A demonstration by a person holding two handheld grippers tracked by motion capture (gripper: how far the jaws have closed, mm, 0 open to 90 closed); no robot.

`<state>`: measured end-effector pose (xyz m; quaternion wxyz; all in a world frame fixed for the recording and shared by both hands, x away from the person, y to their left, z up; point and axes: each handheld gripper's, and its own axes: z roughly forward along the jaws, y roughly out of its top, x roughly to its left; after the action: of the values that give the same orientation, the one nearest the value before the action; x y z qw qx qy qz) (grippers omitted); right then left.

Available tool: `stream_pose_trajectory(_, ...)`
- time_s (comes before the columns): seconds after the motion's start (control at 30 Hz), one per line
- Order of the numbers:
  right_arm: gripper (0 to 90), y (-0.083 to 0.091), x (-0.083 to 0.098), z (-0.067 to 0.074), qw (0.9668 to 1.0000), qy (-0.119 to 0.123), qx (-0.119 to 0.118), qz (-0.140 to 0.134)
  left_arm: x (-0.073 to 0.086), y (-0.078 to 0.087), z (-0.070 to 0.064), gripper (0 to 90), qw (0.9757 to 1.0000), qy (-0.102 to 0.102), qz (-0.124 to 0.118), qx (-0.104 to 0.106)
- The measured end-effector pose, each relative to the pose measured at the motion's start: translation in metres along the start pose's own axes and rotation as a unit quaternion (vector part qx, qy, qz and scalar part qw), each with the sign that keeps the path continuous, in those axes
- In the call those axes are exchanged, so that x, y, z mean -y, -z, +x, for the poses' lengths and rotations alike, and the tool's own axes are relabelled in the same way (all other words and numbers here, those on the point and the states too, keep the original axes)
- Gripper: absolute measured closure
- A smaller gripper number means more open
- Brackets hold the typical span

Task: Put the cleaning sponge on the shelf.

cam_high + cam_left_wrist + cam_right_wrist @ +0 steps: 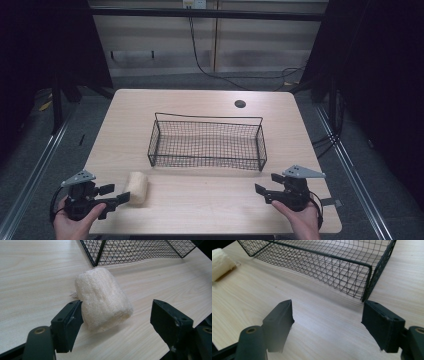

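My left gripper [116, 315], jaws apart, is approaching the loofah [102, 297] near the wire basket [140, 252]; next I should close on it.

Black two-jaw tongs [116, 194] and [266, 186], grey three-cornered top plates, brass-coloured pivot screws, trailing black cables.

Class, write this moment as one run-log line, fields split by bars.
left gripper: open, around sponge | right gripper: open, holding nothing | basket: nothing in it | sponge on table
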<state>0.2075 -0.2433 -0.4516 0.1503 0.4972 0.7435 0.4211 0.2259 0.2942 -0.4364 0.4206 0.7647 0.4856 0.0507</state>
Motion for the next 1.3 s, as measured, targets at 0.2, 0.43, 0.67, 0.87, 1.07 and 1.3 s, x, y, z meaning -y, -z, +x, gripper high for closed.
stream_pose_trajectory(0.2, 22.2, -0.002, 0.002, -0.001, 0.9999, -0.006, -0.008, 0.011, -0.002, -0.002, -0.001, 24.1, 0.9999, -0.009, 0.012, 0.001)
stream_pose_trajectory(0.43, 22.0, -0.003, 0.002, 0.004, 0.9997, -0.005, -0.017, 0.017, -0.008, 0.000, -0.005, 24.0, 0.9995, -0.014, 0.026, -0.007)
stream_pose_trajectory(0.67, 21.4, -0.004, 0.002, 0.004, 0.9996, -0.004, -0.019, 0.020, -0.012, 0.000, -0.004, 26.4, 0.9984, 0.012, 0.053, -0.016)
stream_pose_trajectory(0.87, 21.4, -0.005, 0.002, 0.004, 0.9995, -0.005, -0.020, 0.024, -0.020, 0.003, -0.006, 26.2, 0.9960, 0.015, 0.083, -0.029)
stream_pose_trajectory(1.07, 20.4, -0.008, 0.002, 0.007, 0.9991, -0.005, -0.025, 0.034, -0.034, 0.006, -0.011, 24.7, 0.9929, 0.002, 0.112, -0.040)
stream_pose_trajectory(1.3, 20.0, -0.010, 0.003, 0.008, 0.9987, -0.002, -0.029, 0.042, -0.048, 0.004, -0.012, 19.8, 0.9887, 0.002, 0.140, -0.052)
